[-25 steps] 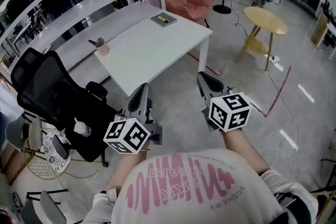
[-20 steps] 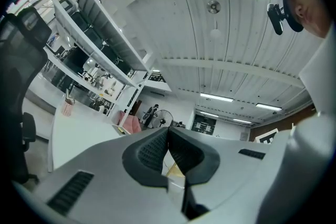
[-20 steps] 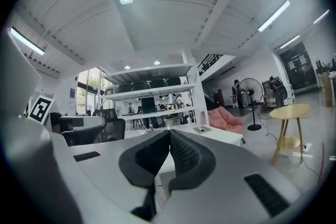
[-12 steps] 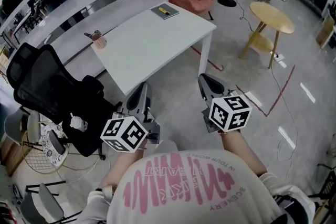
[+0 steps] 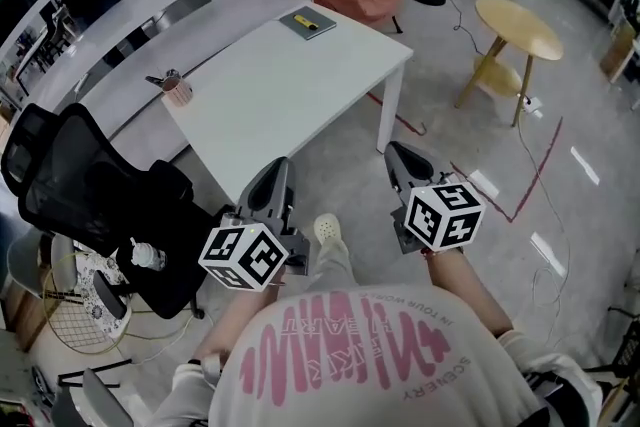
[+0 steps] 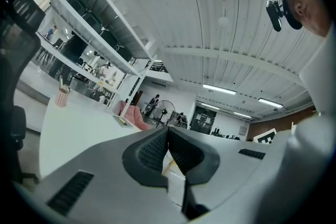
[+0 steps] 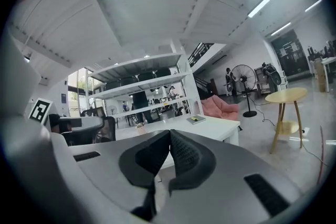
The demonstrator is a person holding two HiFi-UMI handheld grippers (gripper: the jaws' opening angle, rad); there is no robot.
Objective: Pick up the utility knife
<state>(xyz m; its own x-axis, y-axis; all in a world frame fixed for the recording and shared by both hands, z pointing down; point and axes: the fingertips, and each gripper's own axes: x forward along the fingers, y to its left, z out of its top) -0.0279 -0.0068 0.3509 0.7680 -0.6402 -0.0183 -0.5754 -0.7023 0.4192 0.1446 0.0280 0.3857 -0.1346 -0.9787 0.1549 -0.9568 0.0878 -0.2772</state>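
At the table's (image 5: pixel 270 95) far corner lies the utility knife (image 5: pixel 309 18).

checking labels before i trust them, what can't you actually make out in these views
Yellow item on the grey pad, head view: too small to confirm as a knife.
Cup contents, head view: too small.
Person's hands, head view: covered by the left gripper and right gripper.
White table, near half, left gripper view: behind that gripper's body.

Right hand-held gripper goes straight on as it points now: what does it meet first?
Likely the white table, near its front edge; nothing shows before it, but depth is unclear.
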